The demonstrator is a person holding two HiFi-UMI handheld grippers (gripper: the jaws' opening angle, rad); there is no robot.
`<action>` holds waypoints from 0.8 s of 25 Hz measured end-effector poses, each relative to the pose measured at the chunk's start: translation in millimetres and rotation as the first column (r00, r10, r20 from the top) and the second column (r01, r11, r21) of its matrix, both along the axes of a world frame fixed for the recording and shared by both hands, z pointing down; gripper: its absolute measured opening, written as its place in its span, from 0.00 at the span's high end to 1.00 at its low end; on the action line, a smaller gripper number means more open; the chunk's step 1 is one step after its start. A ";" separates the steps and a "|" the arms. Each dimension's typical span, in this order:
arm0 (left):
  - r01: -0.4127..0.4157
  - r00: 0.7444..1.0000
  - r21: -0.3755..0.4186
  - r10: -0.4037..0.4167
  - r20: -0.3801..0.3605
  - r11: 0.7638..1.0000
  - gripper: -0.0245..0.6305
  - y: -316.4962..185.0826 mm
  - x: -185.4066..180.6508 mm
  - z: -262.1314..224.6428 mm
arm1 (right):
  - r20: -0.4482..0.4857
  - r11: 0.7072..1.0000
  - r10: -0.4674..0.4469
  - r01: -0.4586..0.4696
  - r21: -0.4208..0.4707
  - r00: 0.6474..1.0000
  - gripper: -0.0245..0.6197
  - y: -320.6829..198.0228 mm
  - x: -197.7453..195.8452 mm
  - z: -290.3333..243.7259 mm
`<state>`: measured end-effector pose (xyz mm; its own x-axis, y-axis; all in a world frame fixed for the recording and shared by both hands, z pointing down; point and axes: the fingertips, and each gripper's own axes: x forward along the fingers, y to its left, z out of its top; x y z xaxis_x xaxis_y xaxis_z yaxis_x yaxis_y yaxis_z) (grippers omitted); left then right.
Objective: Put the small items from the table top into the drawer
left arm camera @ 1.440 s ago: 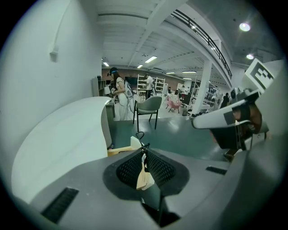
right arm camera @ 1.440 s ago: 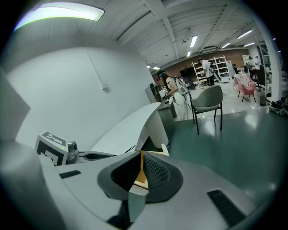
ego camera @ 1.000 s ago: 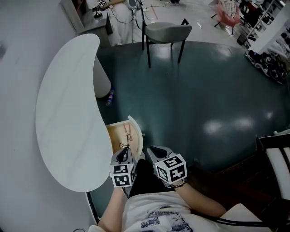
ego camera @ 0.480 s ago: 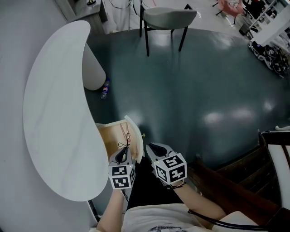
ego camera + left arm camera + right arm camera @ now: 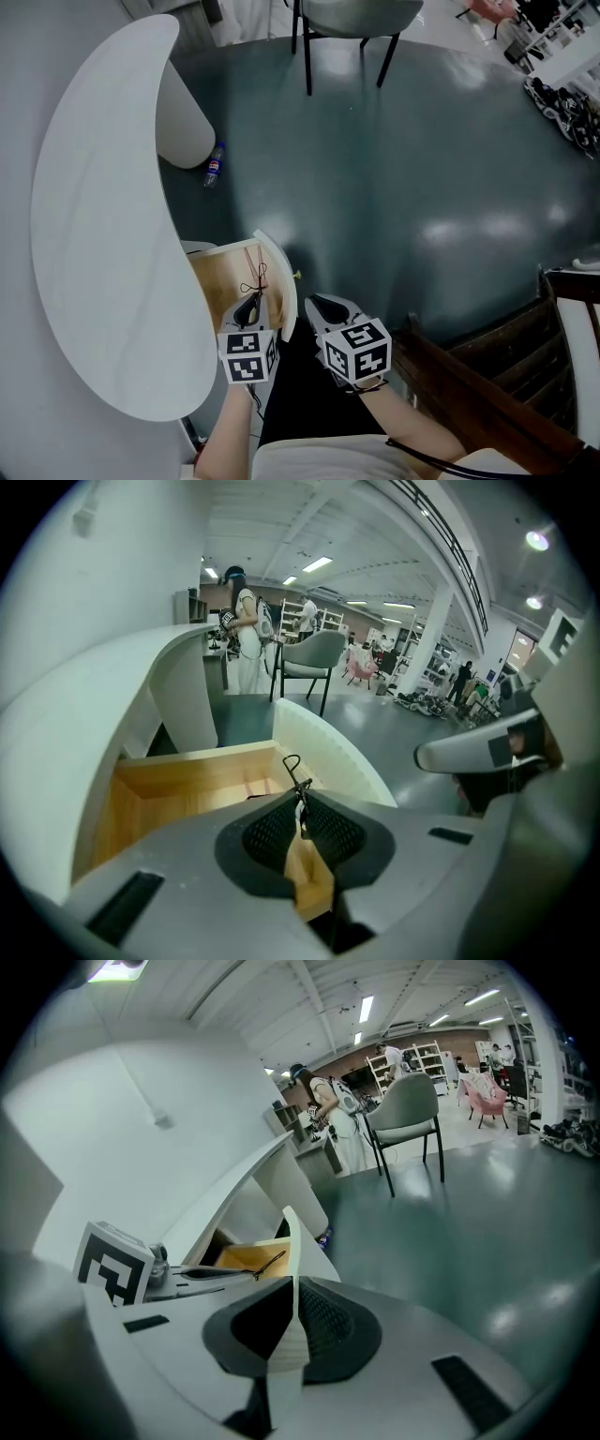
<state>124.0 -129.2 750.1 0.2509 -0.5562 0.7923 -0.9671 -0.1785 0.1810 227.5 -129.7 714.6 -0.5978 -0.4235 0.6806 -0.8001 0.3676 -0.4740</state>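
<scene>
The wooden drawer [image 5: 217, 281] stands pulled out from under the white kidney-shaped table top [image 5: 103, 216], its curved white front [image 5: 283, 281] toward me. My left gripper [image 5: 249, 307] hangs over the drawer's near end, shut on a small dark wire clip [image 5: 296, 782] whose loop sticks out past the tips. In the left gripper view that gripper [image 5: 300, 803] points into the drawer [image 5: 178, 785]. My right gripper [image 5: 317, 302] is just right of the drawer front. In its own view the right gripper [image 5: 293, 1302] is shut on a thin white flat piece [image 5: 281, 1363]; I cannot tell what it is.
A grey pedestal [image 5: 183, 122] carries the table, with a bottle [image 5: 214, 166] lying on the dark floor beside it. A grey chair [image 5: 352, 14] stands at the back. Dark wooden furniture [image 5: 487, 394] lies at my right. A person [image 5: 246, 621] stands far off.
Both grippers have come down toward the open drawer, and the view has dropped with them. The left one now sits lower over the drawer's near end. Both grips look unchanged.
</scene>
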 end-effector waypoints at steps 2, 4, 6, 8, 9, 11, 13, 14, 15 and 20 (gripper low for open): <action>0.003 1.000 -0.008 -0.003 -0.002 1.000 0.89 -0.7 -1.1 5.1 | 0.000 1.000 0.002 -0.002 -0.005 1.000 0.91 -1.3 -1.9 5.1; 0.003 1.000 -0.016 -0.003 -0.003 1.000 0.89 -2.3 -1.5 9.9 | 0.001 1.000 0.003 -0.003 -0.009 1.000 0.91 -4.5 -4.1 9.8; 0.000 1.000 -0.025 0.000 0.000 1.000 0.89 -3.2 -1.1 16.8 | 0.003 1.000 0.007 -0.007 -0.013 1.000 0.91 -7.1 -5.7 16.6; 0.002 1.000 -0.037 -0.002 -0.001 0.999 0.89 -1.7 -0.6 24.7 | 0.002 1.000 0.011 -0.011 -0.021 1.000 0.91 -6.2 -6.6 23.3; 0.005 1.000 -0.044 -0.005 -0.003 0.999 0.89 -1.0 -0.6 28.4 | 0.003 1.000 0.011 -0.011 -0.026 1.000 0.91 -5.4 -7.1 25.6; 0.008 1.000 -0.056 -0.008 -0.004 0.998 0.89 -1.8 -1.1 35.1 | 0.003 0.999 0.010 -0.009 -0.031 1.000 0.91 -5.5 -8.7 28.4; 0.007 1.000 -0.067 -0.007 -0.002 0.998 0.89 -3.4 -1.1 40.4 | 0.004 0.999 0.008 -0.008 -0.035 1.000 0.91 -6.8 -8.9 29.9; 0.008 1.000 -0.075 -0.008 -0.002 0.997 0.89 -3.4 -0.9 43.0 | 0.003 0.999 0.009 -0.008 -0.038 1.000 0.91 -7.1 -8.4 30.6; 0.008 1.000 -0.087 -0.009 -0.004 0.996 0.89 -2.7 -1.0 46.1 | 0.003 0.999 0.009 -0.009 -0.041 1.000 0.91 -7.4 -7.8 31.6; 0.017 1.000 -0.142 -0.021 -0.022 0.990 0.89 -2.9 -5.6 61.7 | -0.001 0.999 0.019 -0.019 -0.050 1.000 0.91 -11.7 -4.3 37.7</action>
